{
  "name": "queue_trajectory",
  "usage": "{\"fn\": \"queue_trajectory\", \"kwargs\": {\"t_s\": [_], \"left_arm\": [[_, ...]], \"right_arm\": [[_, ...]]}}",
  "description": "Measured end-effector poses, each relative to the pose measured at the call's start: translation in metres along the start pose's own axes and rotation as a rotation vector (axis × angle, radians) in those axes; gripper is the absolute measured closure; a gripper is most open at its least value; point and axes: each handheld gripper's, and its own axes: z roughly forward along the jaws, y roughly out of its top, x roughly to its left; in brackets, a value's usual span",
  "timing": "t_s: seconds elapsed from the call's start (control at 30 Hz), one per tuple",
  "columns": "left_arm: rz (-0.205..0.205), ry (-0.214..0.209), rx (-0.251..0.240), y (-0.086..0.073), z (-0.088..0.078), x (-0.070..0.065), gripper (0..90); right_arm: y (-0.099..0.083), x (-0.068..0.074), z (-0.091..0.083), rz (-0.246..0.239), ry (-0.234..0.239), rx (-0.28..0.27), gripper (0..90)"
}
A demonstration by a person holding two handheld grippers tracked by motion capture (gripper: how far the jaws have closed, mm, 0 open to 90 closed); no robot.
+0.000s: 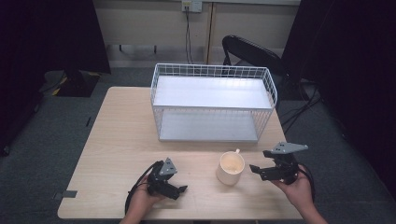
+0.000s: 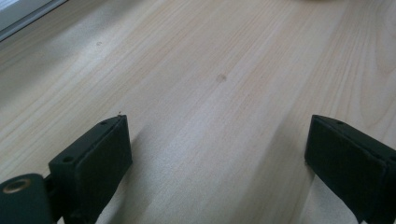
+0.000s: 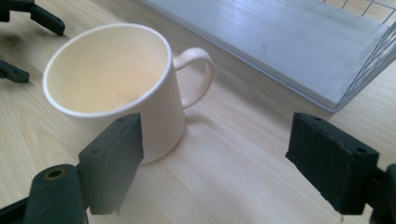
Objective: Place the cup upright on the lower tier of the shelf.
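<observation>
Beside the right gripper, jaws spread, the mug is easily tipped if clipped off-centre on closing.

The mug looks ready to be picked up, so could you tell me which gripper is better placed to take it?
Right. The right gripper is open, pointing at the mug, which stands just ahead of its jaws. The left gripper, also open, faces bare table.
</observation>
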Motion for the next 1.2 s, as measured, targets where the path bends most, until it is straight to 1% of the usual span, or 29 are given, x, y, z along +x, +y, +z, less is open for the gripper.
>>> {"fn": "queue_trajectory", "kwargs": {"t_s": [0.03, 0.23, 0.43, 0.63, 0.77, 0.83, 0.97, 1.03, 1.13, 1.2], "left_arm": [[0.0, 0.0, 0.0, 0.0, 0.0, 0.0, 6.8], [-0.002, 0.001, -0.001, 0.0, 0.0, 0.0, 6.8], [-0.001, 0.004, 0.0, 0.0, 0.0, 0.0, 6.8], [-0.003, 0.006, 0.0, 0.0, 0.0, -0.001, 6.8], [-0.003, 0.007, 0.0, 0.0, 0.0, -0.001, 6.8], [-0.003, 0.007, 0.0, 0.0, 0.0, -0.001, 6.8], [-0.003, 0.007, 0.0, 0.0, 0.0, -0.001, 6.8], [-0.003, 0.007, 0.0, 0.0, 0.0, -0.001, 6.8], [-0.003, 0.007, 0.0, 0.0, 0.0, -0.001, 6.8], [-0.003, 0.007, 0.0, 0.0, 0.0, -0.001, 6.8]], "right_arm": [[0.0, 0.0, 0.0, 0.0, 0.0, 0.0, 17.6], [0.013, 0.005, -0.004, -0.012, 0.018, -0.009, 17.9], [0.024, 0.013, 0.0, -0.021, 0.04, -0.019, 18.3], [0.029, 0.023, 0.014, -0.025, 0.069, -0.016, 19.0], [0.029, 0.027, 0.026, -0.025, 0.07, -0.004, 20.1], [0.029, 0.028, 0.032, -0.017, 0.077, 0.003, 21.4], [0.028, 0.03, 0.039, -0.005, 0.072, 0.01, 23.7], [0.027, 0.029, 0.042, 0.006, 0.073, 0.012, 26.9], [0.026, 0.029, 0.044, 0.018, 0.078, 0.018, 28.8], [0.024, 0.028, 0.047, 0.032, 0.083, 0.024, 32.5]]}}
